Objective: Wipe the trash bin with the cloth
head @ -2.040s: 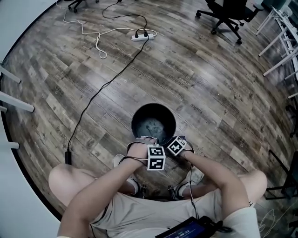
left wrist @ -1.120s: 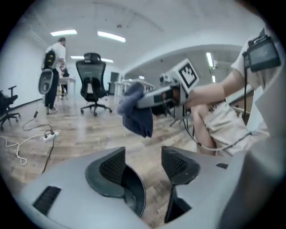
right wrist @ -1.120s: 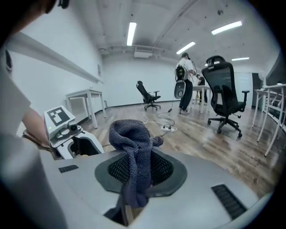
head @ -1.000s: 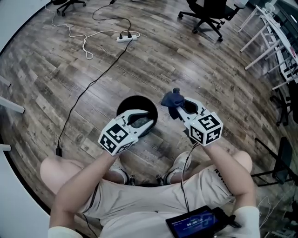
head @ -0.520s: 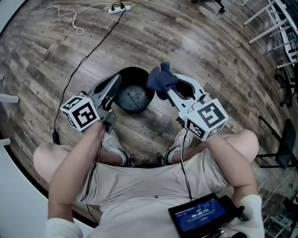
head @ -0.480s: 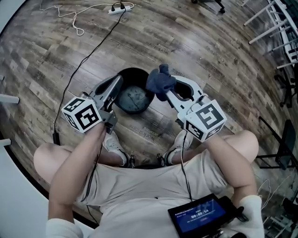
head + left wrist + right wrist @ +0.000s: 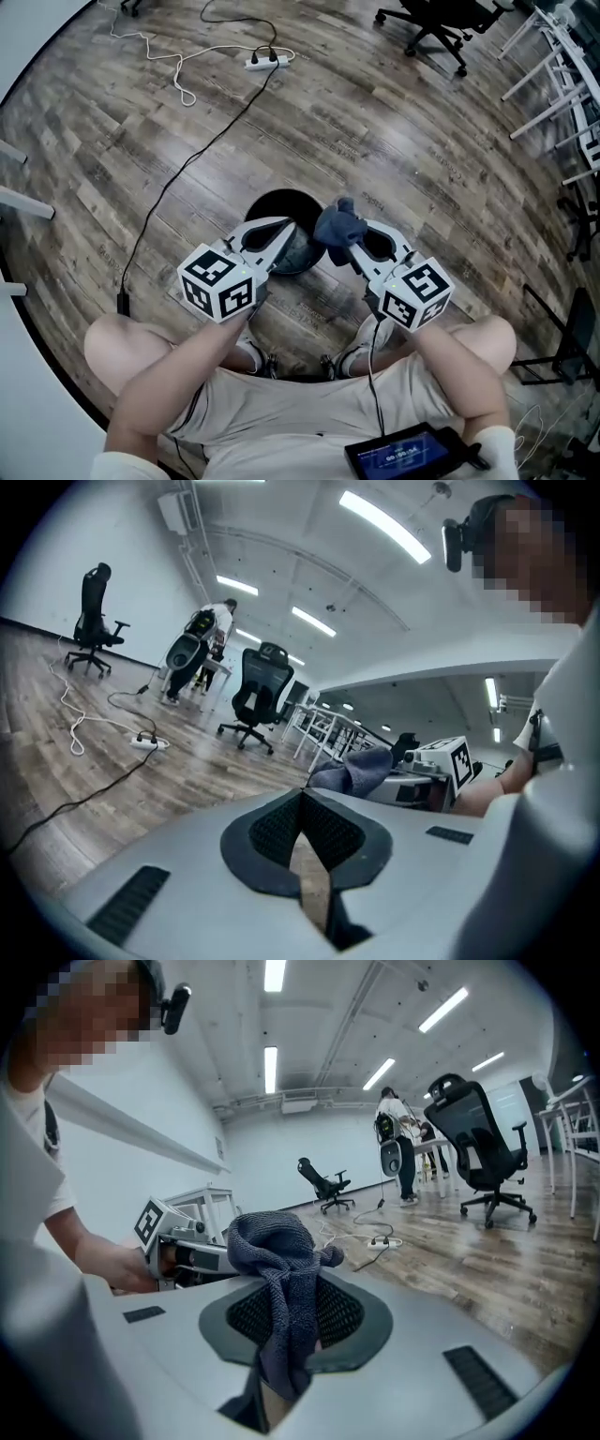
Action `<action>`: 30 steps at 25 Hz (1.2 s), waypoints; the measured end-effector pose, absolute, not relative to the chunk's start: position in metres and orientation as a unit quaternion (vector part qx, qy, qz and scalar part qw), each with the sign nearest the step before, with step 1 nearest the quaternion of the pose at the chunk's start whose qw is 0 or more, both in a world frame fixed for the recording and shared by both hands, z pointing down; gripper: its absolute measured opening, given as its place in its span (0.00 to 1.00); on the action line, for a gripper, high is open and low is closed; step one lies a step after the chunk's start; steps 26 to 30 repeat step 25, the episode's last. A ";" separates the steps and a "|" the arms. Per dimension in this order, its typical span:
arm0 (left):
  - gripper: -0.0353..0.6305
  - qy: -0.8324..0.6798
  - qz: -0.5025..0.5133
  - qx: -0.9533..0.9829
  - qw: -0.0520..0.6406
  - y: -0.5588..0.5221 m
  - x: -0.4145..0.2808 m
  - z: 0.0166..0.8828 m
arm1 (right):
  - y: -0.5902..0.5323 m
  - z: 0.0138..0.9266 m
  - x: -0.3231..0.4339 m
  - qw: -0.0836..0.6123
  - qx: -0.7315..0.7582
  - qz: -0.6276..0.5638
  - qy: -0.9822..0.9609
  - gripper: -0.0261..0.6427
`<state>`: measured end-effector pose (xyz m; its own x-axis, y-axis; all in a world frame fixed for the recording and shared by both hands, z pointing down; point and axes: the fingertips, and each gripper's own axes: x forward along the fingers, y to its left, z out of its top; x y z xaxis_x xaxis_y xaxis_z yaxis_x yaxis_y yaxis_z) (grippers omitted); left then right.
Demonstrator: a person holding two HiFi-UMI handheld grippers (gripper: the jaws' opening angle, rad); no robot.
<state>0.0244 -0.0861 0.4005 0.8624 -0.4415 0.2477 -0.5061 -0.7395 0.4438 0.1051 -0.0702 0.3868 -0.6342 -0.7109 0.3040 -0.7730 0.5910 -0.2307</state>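
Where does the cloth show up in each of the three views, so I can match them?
Head view: cloth just right of centre, at the right edge of the bin.
Left gripper view: cloth right of centre, beyond this view's shut jaws.
Right gripper view: cloth at centre, clamped between the jaws.
Shared landmark: the white power strip.

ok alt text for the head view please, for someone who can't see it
From above: a seated person holds the right gripper, which clamps a bunched blue cloth near the rim of a black trash bin on a wood floor. The left gripper, shut and empty, hangs over the bin.
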 end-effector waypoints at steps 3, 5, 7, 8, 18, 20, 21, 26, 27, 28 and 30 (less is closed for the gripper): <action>0.07 -0.244 0.095 0.921 0.289 -0.080 0.028 0.418 | -0.069 0.400 0.107 0.074 0.410 0.252 -0.874 0.15; 0.07 -0.238 0.095 0.918 0.302 -0.078 0.030 0.423 | -0.068 0.408 0.109 0.050 0.401 0.310 -0.860 0.15; 0.07 -0.235 0.097 0.917 0.306 -0.078 0.031 0.425 | -0.068 0.416 0.110 0.036 0.396 0.357 -0.845 0.15; 0.07 -0.234 0.099 0.917 0.309 -0.077 0.031 0.425 | -0.068 0.420 0.110 0.033 0.394 0.377 -0.838 0.15; 0.07 -0.223 0.082 0.909 0.343 -0.076 0.048 0.422 | -0.064 0.430 0.132 0.028 0.415 0.405 -0.815 0.15; 0.07 -0.216 0.076 0.913 0.338 -0.073 0.055 0.414 | -0.063 0.434 0.142 0.031 0.429 0.405 -0.807 0.15; 0.07 -0.212 0.076 0.915 0.335 -0.071 0.058 0.412 | -0.061 0.437 0.147 0.031 0.435 0.408 -0.802 0.15; 0.07 -0.203 0.081 0.917 0.332 -0.061 0.071 0.414 | -0.054 0.445 0.167 0.026 0.452 0.421 -0.786 0.15; 0.07 -0.203 0.081 0.917 0.332 -0.061 0.071 0.414 | -0.054 0.445 0.167 0.026 0.452 0.421 -0.786 0.15; 0.07 -0.203 0.081 0.917 0.332 -0.061 0.071 0.414 | -0.054 0.445 0.167 0.026 0.452 0.421 -0.786 0.15; 0.07 -0.203 0.081 0.917 0.332 -0.061 0.071 0.414 | -0.054 0.445 0.167 0.026 0.452 0.421 -0.786 0.15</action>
